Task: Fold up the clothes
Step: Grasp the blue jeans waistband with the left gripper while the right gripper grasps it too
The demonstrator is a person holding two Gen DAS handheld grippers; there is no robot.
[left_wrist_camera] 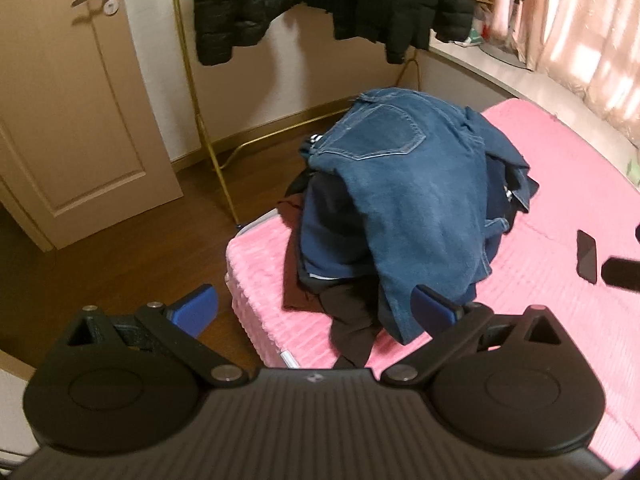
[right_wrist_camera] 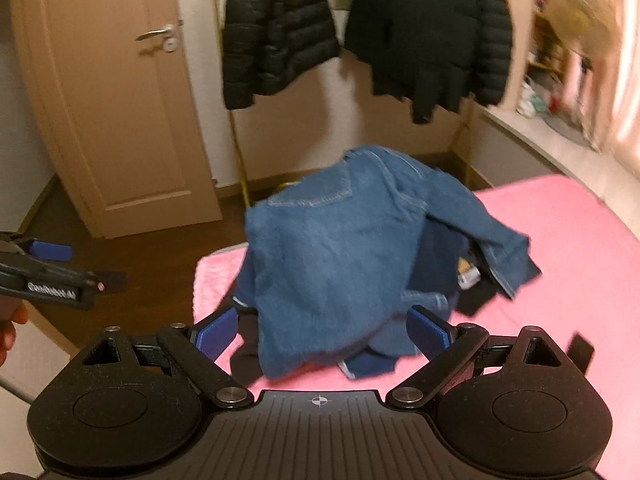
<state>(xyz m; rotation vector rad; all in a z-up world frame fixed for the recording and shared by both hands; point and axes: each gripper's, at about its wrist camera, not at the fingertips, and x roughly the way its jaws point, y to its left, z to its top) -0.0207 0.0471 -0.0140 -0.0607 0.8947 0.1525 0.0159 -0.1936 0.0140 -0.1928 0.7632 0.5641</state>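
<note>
A heap of clothes lies at the corner of a pink bed (left_wrist_camera: 560,300) (right_wrist_camera: 560,240). Blue jeans (left_wrist_camera: 408,200) (right_wrist_camera: 328,264) drape over the top, back pocket up. Dark garments (left_wrist_camera: 344,320) (right_wrist_camera: 476,300) stick out from beneath them. My left gripper (left_wrist_camera: 314,308) hovers open in front of the heap, nothing between its blue pads; its right pad (left_wrist_camera: 434,310) is close to the jeans' hanging hem. My right gripper (right_wrist_camera: 320,334) is open too, its pads either side of the jeans' lower edge, and the view is blurred. The left gripper (right_wrist_camera: 48,272) also shows at the far left of the right wrist view.
A beige door (left_wrist_camera: 60,100) (right_wrist_camera: 120,100) stands to the left over brown wooden floor. Black puffer jackets (left_wrist_camera: 320,4) (right_wrist_camera: 360,36) hang on a gold rack (left_wrist_camera: 200,120) behind the bed. Two dark flat objects (left_wrist_camera: 588,256) lie on the bed at right. Pink curtains (left_wrist_camera: 592,40) line the right side.
</note>
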